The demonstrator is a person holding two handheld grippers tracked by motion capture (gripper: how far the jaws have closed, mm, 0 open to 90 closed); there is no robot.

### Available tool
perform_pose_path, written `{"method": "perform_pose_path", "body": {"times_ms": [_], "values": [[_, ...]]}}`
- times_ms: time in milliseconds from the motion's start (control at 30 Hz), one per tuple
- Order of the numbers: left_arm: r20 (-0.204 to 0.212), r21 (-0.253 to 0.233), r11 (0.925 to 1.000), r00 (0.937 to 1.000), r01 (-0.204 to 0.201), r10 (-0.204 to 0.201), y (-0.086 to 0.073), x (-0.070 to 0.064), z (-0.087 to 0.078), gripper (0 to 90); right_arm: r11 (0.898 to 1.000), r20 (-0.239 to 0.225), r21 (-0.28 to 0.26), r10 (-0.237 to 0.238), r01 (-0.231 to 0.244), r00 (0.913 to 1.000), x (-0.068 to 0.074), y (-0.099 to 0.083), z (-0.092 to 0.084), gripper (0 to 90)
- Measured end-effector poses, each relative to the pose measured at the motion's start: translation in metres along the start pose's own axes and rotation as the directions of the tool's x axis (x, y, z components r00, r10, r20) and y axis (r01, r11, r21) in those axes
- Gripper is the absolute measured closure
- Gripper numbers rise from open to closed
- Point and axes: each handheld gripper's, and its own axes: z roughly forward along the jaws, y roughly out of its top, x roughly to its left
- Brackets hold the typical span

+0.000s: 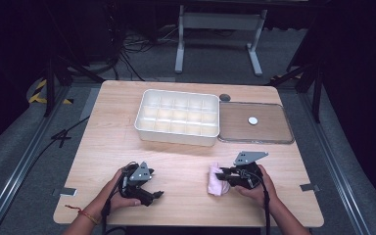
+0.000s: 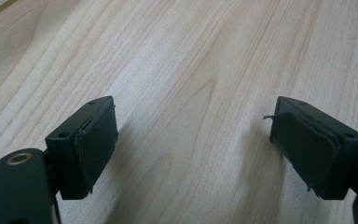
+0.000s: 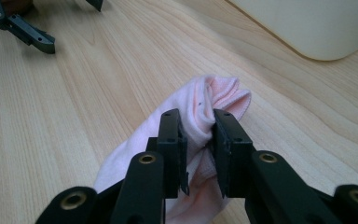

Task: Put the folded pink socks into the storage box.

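Note:
A pink folded sock (image 1: 215, 181) lies on the wooden table (image 1: 107, 147) near the front right. My right gripper (image 1: 223, 176) is shut on it; in the right gripper view the two black jaws pinch a fold of the pink sock (image 3: 219, 93) between the pads of the right gripper (image 3: 198, 135). My left gripper (image 1: 154, 195) rests at the front left, apart from the sock. Its jaws (image 2: 193, 135) stand wide open over bare wood with nothing between them. Part of the left gripper (image 3: 28, 37) also appears at the top left of the right gripper view.
A white box with several compartments (image 1: 177, 117) stands mid-table behind both hands. Right of it lies a clear flat lid (image 1: 274, 139) with a small white disc (image 1: 252, 120) on it. A dark round spot (image 1: 224, 97) sits by the box's far corner.

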Motion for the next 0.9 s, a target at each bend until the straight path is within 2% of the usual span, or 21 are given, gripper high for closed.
{"method": "perform_pose_path", "body": {"times_ms": [367,900], "values": [[0.000,0.000,1.0000,1.0000,0.000,0.000,0.000,0.000,0.000,15.2,0.999,0.029,-0.036,-0.033,0.034,0.9990,0.004,0.003,-0.011,74.5],[0.001,0.001,1.0000,1.0000,-0.001,0.001,0.000,0.000,0.000,15.1,0.995,0.064,-0.086,-0.053,0.059,0.9966,0.005,0.007,-0.024,74.4]]}}
